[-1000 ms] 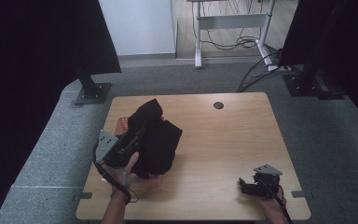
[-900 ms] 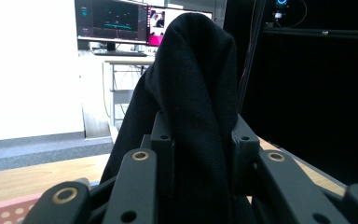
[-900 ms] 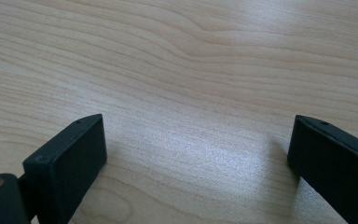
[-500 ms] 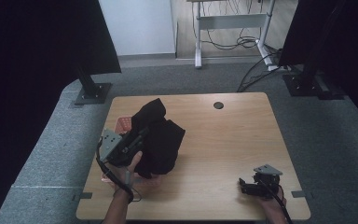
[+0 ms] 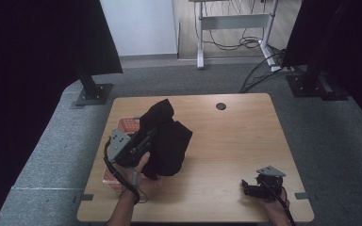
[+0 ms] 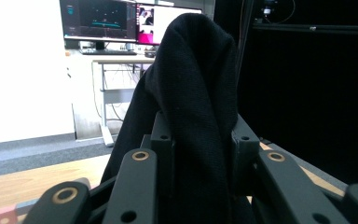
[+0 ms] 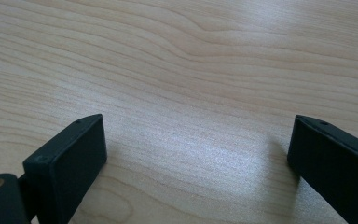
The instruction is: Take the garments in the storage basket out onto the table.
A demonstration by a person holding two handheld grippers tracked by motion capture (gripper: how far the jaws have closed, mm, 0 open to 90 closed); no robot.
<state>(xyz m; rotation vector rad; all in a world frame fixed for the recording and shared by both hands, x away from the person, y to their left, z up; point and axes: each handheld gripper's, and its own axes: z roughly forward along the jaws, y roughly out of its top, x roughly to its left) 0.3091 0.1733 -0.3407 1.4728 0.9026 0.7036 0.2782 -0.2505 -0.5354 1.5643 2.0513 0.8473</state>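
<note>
A black cloth garment (image 5: 167, 136) hangs bunched above the left half of the wooden table (image 5: 235, 141), over a pink basket (image 5: 122, 126). My left gripper (image 5: 143, 139) is shut on the garment, lifting it; in the left gripper view the black fabric (image 6: 196, 102) rises between the jaws and drapes over them. My right gripper (image 5: 252, 188) rests low on the table near the front right corner. Its jaws stand wide apart, open and empty, just above bare wood (image 7: 200, 116).
A small dark round hole (image 5: 220, 106) sits in the tabletop at the back. Black stands (image 5: 92, 92) and cables (image 5: 259, 66) lie on the grey carpet behind the table. A desk with monitors (image 6: 121, 23) stands farther back.
My left gripper has shifted slightly right and up with the black garment, which now hangs a little higher and more bunched over the basket. The right gripper has stayed put.
</note>
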